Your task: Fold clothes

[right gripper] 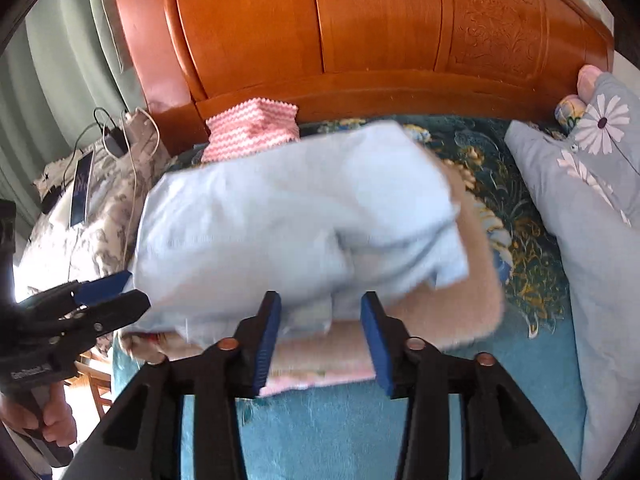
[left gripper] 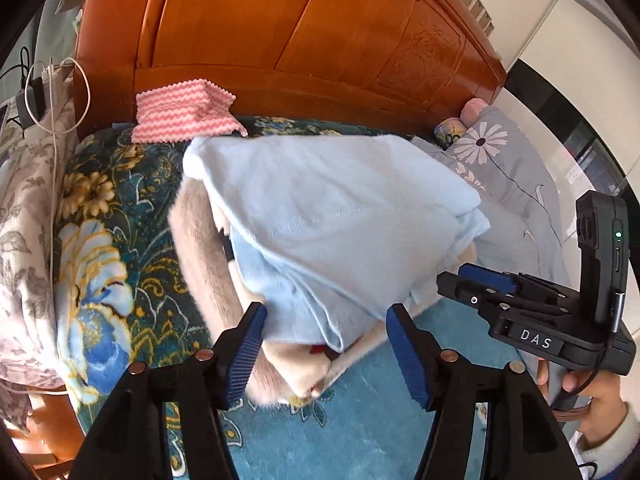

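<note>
The bed (left gripper: 132, 208) is the biggest thing here, and it has a blue flowery blanket on it. A tall wooden headboard (left gripper: 304, 24) stands at its far end. The clothes sit in the middle of the bed, likely because it is soft and flat and both hands can reach them.

A light blue garment (left gripper: 332, 216) lies on top of a fuzzy beige garment (left gripper: 200, 248). The blue one looks folded over into a lumpy bundle. It looks like it has just been laid down there to make a pile.

A grey pillow with daisies (right gripper: 592, 184) lies at the right side of the bed. A pink and white wavy cloth (left gripper: 180, 112) sits by the headboard, out of the way.

The left tongs (left gripper: 326, 344) stand wide, with a corner of the blue garment between the blue pads, but the pads do not squeeze it. The right tongs (right gripper: 320, 336) stand about half open just in front of the pile and hold nothing.

The blue garment hides most of the beige one, so I cannot tell if that one is folded. The right wrist view is blurry, so the blue folds are hard to make out. Something small and red peeks out under the pile, and I cannot tell what it is.
</note>
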The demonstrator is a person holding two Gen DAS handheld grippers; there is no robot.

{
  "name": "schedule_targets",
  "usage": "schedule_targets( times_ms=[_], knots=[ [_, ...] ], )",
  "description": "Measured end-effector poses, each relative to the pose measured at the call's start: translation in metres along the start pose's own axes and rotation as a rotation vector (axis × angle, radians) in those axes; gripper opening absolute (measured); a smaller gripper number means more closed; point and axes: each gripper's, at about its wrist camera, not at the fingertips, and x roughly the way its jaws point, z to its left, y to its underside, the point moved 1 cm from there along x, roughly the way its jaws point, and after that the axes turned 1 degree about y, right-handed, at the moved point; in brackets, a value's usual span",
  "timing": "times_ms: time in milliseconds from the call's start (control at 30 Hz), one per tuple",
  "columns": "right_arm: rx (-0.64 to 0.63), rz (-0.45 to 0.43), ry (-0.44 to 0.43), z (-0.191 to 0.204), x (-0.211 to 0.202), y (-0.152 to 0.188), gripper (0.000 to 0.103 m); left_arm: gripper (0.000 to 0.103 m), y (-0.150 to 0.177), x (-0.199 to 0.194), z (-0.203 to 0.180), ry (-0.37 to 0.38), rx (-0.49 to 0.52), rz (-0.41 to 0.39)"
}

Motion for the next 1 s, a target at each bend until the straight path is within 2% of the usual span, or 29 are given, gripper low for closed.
schedule_targets(
  times_ms=[33,100,133,167,200,233,267,367,467,533,567,667,733,833,1000],
  knots=[
    [0.010,0.016,0.009,-0.002,0.003,0.007,0.049,0.073,0.005,-0.002,-0.002,-0.010,0.005,-0.016],
    [0.035,0.026,0.037,-0.005,0.006,0.018,0.050,0.089,0.013,-0.007,-0.002,-0.011,-0.006,-0.056],
    [0.049,0.022,0.053,-0.006,0.006,0.022,0.051,0.092,0.018,-0.010,-0.002,-0.008,-0.023,-0.082],
    [0.064,0.010,0.070,-0.007,0.005,0.024,0.055,0.100,0.022,-0.014,-0.001,-0.009,-0.041,-0.113],
    [0.078,-0.006,0.088,-0.007,0.003,0.026,0.066,0.103,0.025,-0.016,0.000,-0.014,-0.053,-0.140],
    [0.087,-0.036,0.108,-0.006,0.000,0.027,0.074,0.103,0.029,-0.018,0.001,-0.024,-0.061,-0.163],
    [0.092,-0.076,0.130,-0.004,-0.005,0.029,0.077,0.103,0.033,-0.020,0.003,-0.035,-0.067,-0.182],
    [0.078,-0.179,0.173,0.004,-0.013,0.035,0.078,0.103,0.045,-0.019,0.009,-0.079,-0.071,-0.202],
    [0.080,-0.209,0.199,0.011,-0.010,0.040,0.080,0.103,0.055,-0.014,0.017,-0.107,-0.093,-0.193],
    [0.084,-0.213,0.226,0.016,-0.008,0.045,0.098,0.103,0.060,-0.014,0.023,-0.103,-0.115,-0.191],
    [0.084,-0.214,0.241,0.018,-0.008,0.046,0.099,0.103,0.061,-0.015,0.025,-0.101,-0.127,-0.195],
    [0.096,-0.228,0.251,0.025,-0.009,0.052,0.099,0.103,0.065,-0.017,0.031,-0.096,-0.165,-0.209],
    [0.101,-0.226,0.263,0.030,-0.011,0.052,0.099,0.103,0.066,-0.019,0.034,-0.121,-0.181,-0.228],
    [0.087,-0.232,0.293,0.037,-0.014,0.052,0.099,0.103,0.067,-0.019,0.037,-0.156,-0.181,-0.240],
    [0.047,-0.223,0.327,0.046,-0.017,0.053,0.099,0.103,0.068,-0.019,0.034,-0.152,-0.132,-0.275]
  ],
)
